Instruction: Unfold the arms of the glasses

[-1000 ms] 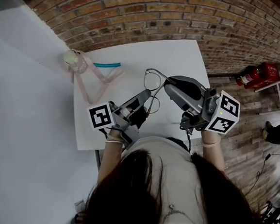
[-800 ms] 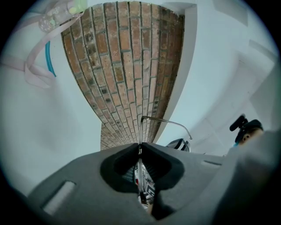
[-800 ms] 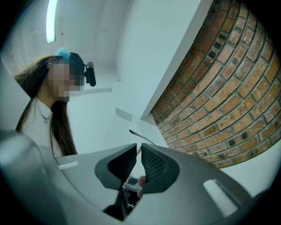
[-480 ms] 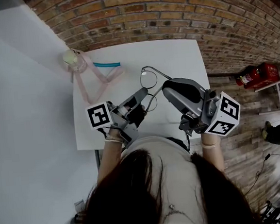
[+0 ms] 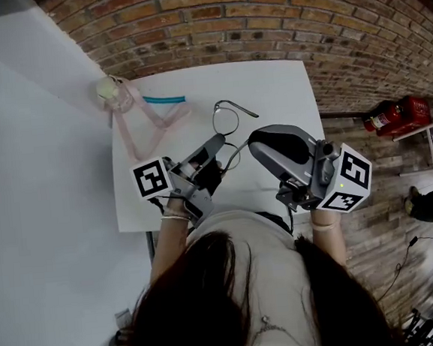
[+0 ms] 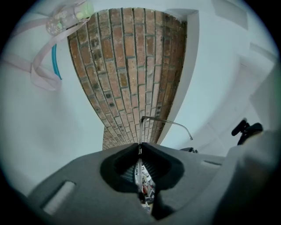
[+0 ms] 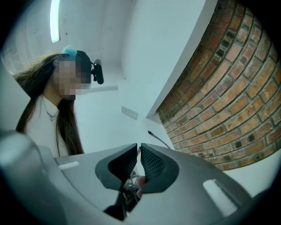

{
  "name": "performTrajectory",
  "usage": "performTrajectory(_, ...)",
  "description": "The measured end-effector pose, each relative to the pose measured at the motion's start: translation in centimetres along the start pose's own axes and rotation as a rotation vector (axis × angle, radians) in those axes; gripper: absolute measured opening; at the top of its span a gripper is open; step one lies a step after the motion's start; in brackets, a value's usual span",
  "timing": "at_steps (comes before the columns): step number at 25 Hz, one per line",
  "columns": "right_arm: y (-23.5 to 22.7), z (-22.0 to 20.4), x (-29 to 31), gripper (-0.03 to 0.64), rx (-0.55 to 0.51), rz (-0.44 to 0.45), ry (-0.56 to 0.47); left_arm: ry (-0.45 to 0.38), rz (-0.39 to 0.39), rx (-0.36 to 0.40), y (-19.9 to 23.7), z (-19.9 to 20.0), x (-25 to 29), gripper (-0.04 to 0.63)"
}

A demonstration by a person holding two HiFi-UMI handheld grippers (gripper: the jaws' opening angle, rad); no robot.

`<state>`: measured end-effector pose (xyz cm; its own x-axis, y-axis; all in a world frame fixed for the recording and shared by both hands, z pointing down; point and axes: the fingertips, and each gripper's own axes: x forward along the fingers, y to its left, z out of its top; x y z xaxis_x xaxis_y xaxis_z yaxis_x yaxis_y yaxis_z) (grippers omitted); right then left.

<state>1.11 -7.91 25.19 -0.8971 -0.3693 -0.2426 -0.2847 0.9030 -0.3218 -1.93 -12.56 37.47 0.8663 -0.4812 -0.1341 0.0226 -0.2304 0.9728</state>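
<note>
Glasses (image 5: 238, 108), thin and wire-framed, are held in the air above the middle of a white desk (image 5: 284, 87), pinched from both sides. The left gripper (image 5: 217, 143) comes in from the near left. In its own view its fingers (image 6: 118, 163) are pressed together on a thin strip of the metal frame, and one arm of the glasses (image 6: 167, 123) sticks out sideways beyond the tips. The right gripper (image 5: 252, 140) comes in from the near right. Its fingers (image 7: 154, 165) are closed to a narrow slit around another fine piece of the frame, and a slim arm tip (image 7: 157, 138) shows just past them. Seen from the head view, one round rim stands toward the far side of the desk and the other sits lower, between the two grippers.

At the desk's far left corner lie a pale pink strap (image 5: 139, 134), a small clear bottle (image 5: 115, 94) and a short teal strip (image 5: 164, 101), well apart from the glasses. The person, with long dark hair, stands at the near edge. The floor (image 5: 278, 20) beyond and to the right of the desk is red brick, a white wall (image 5: 37, 184) runs along the left, and a red object (image 5: 394, 117) rests on the floor at far right.
</note>
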Motion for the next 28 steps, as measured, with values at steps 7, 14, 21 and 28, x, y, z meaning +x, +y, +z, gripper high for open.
performTrajectory(7, 0.4, -0.2, 0.2, 0.030, -0.003, 0.021, 0.006, -0.022, 0.005, -0.002, 0.3, 0.5, -0.3, 0.025)
performTrajectory(14, 0.8, -0.4, 0.2, 0.029, -0.006, 0.043, 0.018, -0.050, 0.019, -0.010, 0.6, 1.0, -0.5, 0.025)
performTrajectory(21, 1.3, -0.7, 0.4, 0.028, -0.012, 0.069, 0.037, -0.095, 0.035, -0.037, 1.2, 1.7, -0.9, 0.025)
performTrajectory(28, 1.7, -1.0, 0.5, 0.026, -0.015, 0.086, 0.055, -0.129, 0.047, -0.053, 1.6, 2.2, -1.2, 0.025)
